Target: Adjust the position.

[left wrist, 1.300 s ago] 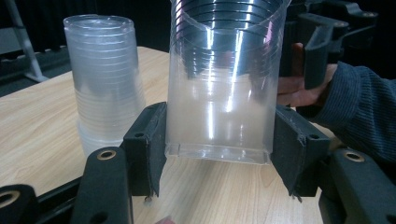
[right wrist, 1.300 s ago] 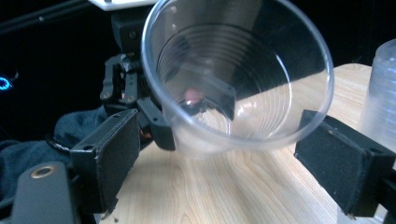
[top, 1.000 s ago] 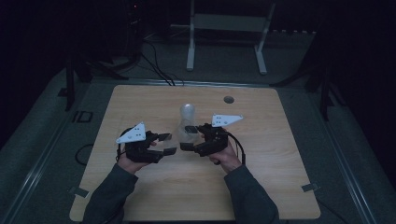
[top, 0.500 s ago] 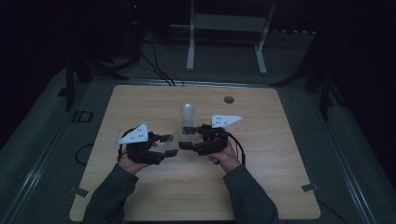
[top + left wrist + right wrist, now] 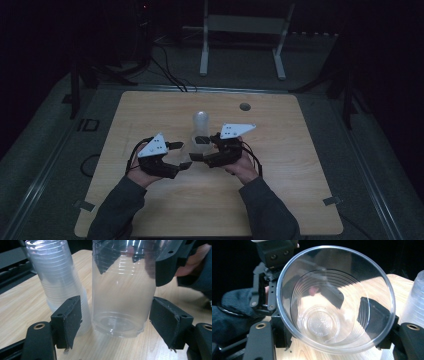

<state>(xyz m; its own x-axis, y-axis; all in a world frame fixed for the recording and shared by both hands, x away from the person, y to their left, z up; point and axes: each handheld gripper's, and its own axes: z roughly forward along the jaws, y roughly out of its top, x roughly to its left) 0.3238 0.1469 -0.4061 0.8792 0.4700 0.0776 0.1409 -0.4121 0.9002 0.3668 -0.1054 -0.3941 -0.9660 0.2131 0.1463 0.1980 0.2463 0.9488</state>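
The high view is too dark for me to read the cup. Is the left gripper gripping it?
Observer: No. In the left gripper view, the left gripper has its jaws open on either side of the cup, clear of its wall.
Operator: And the right gripper?
Observer: The right gripper straddles the cup near the rim and seems closed on it. The cup's mouth faces that camera.
Operator: Is the cup off the stack?
Observer: Yes. It is base down beside the stack, not nested on it. The stack stands upside down.
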